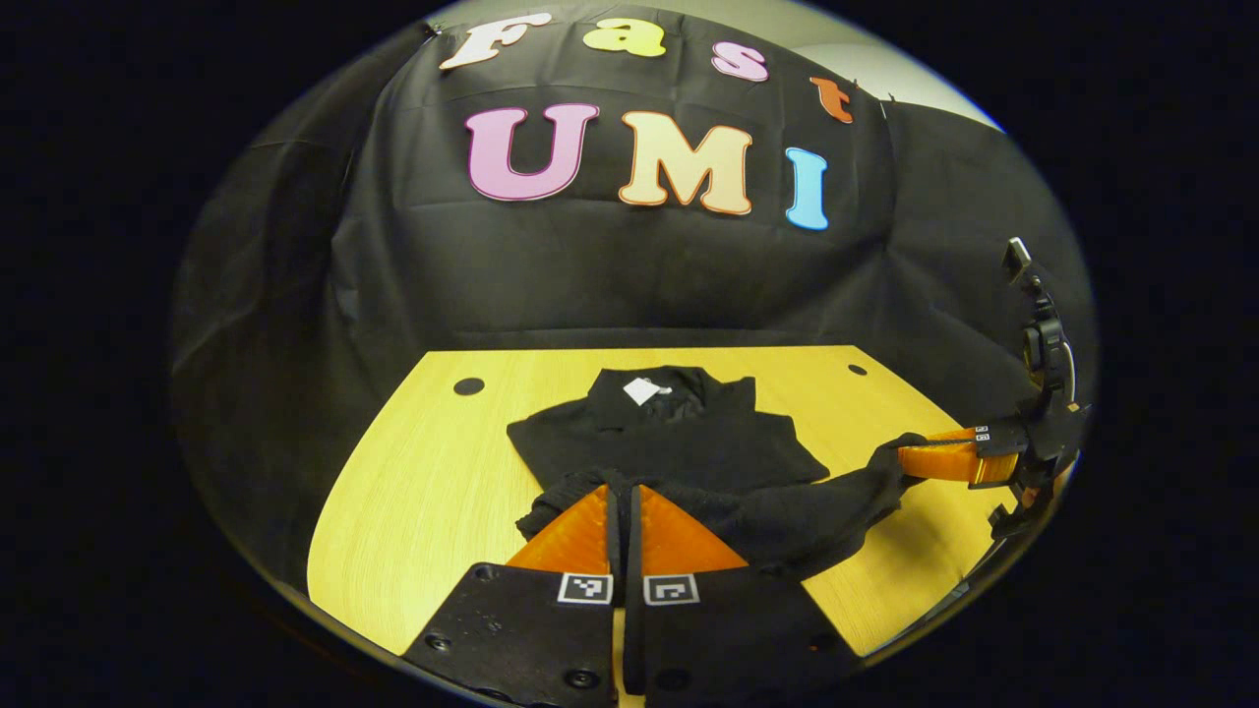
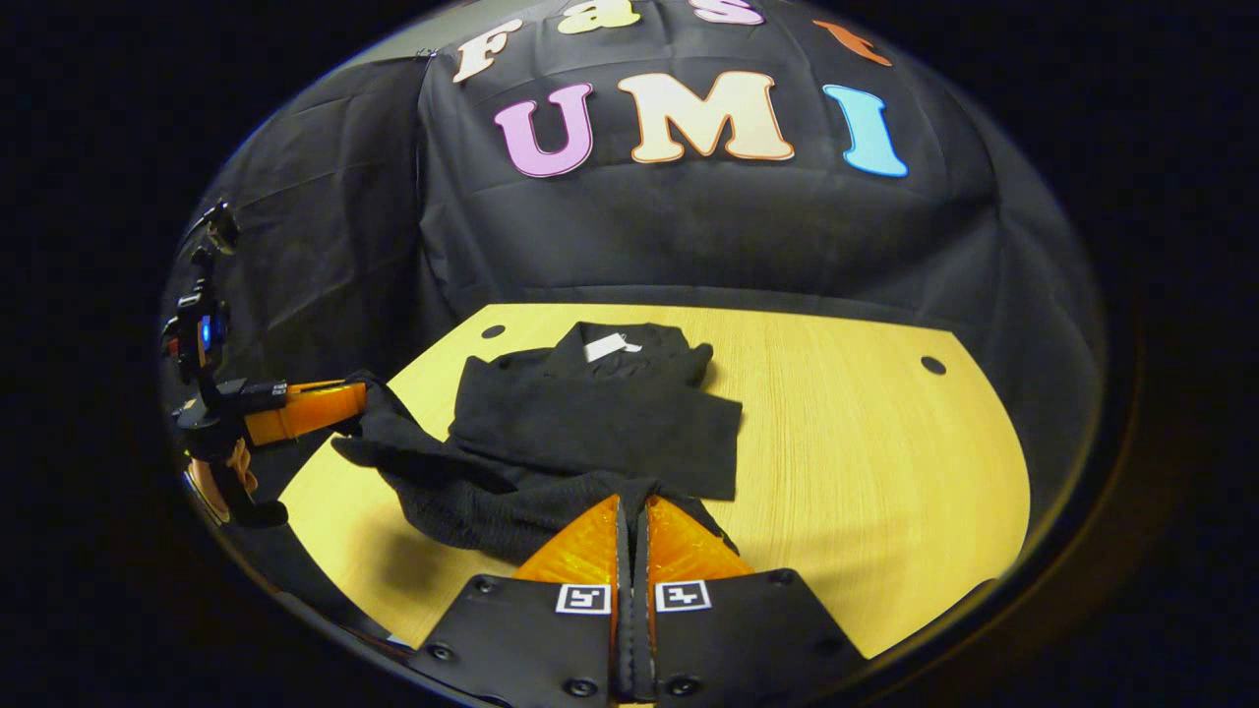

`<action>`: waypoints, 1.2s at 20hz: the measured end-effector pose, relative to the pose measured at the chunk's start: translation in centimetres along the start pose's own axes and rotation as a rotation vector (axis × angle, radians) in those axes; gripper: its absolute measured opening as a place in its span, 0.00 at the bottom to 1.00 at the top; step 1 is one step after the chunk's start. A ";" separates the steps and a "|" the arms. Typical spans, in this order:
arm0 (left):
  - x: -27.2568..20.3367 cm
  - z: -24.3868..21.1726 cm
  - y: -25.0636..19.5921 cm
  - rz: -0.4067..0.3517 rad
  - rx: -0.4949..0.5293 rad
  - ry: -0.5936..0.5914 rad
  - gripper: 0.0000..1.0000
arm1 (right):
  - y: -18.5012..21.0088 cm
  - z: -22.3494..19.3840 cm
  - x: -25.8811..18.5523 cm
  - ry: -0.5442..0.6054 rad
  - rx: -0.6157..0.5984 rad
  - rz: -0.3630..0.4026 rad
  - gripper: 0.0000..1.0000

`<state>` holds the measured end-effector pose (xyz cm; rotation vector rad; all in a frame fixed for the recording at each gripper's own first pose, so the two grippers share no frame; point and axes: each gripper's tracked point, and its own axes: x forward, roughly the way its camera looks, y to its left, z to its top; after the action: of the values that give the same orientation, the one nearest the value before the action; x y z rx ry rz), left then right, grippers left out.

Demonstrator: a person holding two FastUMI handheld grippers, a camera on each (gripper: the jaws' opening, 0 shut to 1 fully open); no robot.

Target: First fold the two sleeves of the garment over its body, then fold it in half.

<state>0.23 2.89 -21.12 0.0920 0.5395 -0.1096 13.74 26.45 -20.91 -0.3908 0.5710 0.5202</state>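
- Work surface: a light wooden table (image 1: 413, 472) stands in front of the black cloth wall (image 1: 610, 275) of the booth.
- Task item: a black garment (image 1: 679, 442) lies on the middle of the table, collar and white tag (image 1: 641, 390) toward the wall.
- Sleeves: both appear folded in over the body, which forms a compact rectangle. This step is judged complete.
- Left tongs (image 1: 626, 511): pressed together, pinching the near hem at its left corner.
- Right tongs (image 2: 632, 521): pressed together, pinching the near hem at its right corner; also visible in the left gripper view at the right edge (image 1: 910, 457).
- Hem: raised off the table between the two tongs, sagging in the middle.
- Remaining: the half fold is judged begun but not finished; the hem has not yet reached the collar.
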 end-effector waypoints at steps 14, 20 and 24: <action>11.0 5.6 3.5 0.021 -0.021 -0.072 0.00 | -3.4 11.6 8.6 -0.105 0.003 -0.063 0.02; 14.6 5.7 4.8 0.064 0.001 -0.059 0.00 | -4.1 13.0 13.7 -0.103 -0.001 -0.086 0.02; 17.0 5.2 4.9 0.092 -0.036 -0.053 0.00 | -5.3 12.9 16.2 -0.088 0.021 -0.117 0.02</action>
<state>17.94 5.75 -25.15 0.0783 0.4835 -0.0122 33.63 34.19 -19.48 -0.3773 0.4657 0.4170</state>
